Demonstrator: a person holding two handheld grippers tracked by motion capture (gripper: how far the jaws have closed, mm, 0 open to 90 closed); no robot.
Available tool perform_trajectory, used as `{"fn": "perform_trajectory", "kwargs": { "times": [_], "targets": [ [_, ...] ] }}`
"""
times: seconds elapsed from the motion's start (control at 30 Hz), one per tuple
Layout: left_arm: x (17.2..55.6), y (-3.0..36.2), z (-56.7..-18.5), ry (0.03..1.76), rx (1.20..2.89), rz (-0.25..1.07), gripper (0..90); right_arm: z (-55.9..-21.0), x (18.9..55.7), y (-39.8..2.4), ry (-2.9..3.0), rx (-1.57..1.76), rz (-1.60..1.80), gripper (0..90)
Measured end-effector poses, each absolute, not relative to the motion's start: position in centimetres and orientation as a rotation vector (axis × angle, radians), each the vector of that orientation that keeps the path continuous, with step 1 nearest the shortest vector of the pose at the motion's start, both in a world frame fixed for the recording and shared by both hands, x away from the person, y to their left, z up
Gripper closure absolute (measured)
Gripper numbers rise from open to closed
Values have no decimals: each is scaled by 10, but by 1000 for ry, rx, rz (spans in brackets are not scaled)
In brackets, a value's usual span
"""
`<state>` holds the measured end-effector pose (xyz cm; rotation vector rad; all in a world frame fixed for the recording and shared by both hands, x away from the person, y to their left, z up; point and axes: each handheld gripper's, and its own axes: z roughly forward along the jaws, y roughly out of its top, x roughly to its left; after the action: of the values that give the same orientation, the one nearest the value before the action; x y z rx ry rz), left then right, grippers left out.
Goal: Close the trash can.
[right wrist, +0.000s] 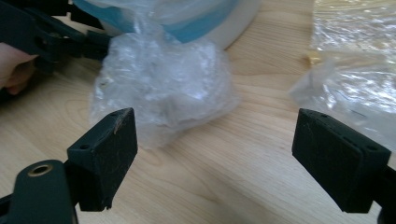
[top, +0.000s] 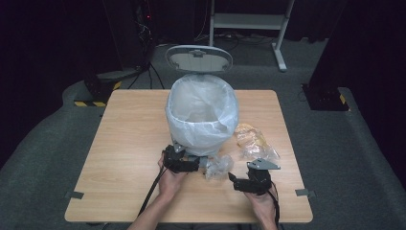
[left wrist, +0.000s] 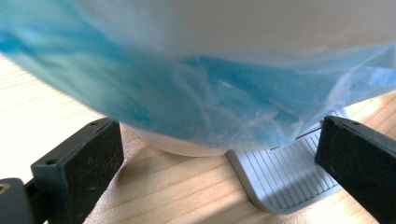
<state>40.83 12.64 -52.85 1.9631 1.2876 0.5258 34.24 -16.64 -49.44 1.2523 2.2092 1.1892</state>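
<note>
The right gripper (right wrist: 215,154) has its jaws spread wide with nothing between them; only bare table (right wrist: 224,186) lies in the gap. Just ahead of its fingertips sits a crumpled clear wrapper (right wrist: 163,93), apart from both pads and resting on the wood against the foot of the bin (top: 202,115). Off to the outer side of the same fingers lies a second piece of litter, a yellowish bag (top: 253,140), near but untouched. The left gripper (left wrist: 219,154) is likewise released, its jaws standing well apart at the base of the bin, with the grey pedal (left wrist: 285,177) between them and closer to one finger; the pads do not press it as far as the left gripper view shows. Above those fingers hangs the liner (left wrist: 196,93), draped over the bin's wall. In the high view the lid (top: 198,58) stands up behind the bin, so the mouth is already open for dropping things in. Judging by this, the clearing is at an early stage: both pieces of litter are on the table, neither is grasped, and the wrapper looks like the first to be picked up.
</note>
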Motion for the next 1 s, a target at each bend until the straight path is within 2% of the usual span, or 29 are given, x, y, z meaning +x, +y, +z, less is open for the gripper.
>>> {"fn": "perform_trajectory", "kwargs": {
  "times": [0.57,0.63,1.0],
  "targets": [
    [408,126,-529,1286,1957,535,11,-490,351,-132,2304,1124,1233,179],
    [408,128,-527,1263,2017,521,11,-490,353,-129,2310,1107,1234,196],
    [408,125,-529,1288,1953,537,12,-504,366,-122,2348,1119,1184,295]
  ]
}}
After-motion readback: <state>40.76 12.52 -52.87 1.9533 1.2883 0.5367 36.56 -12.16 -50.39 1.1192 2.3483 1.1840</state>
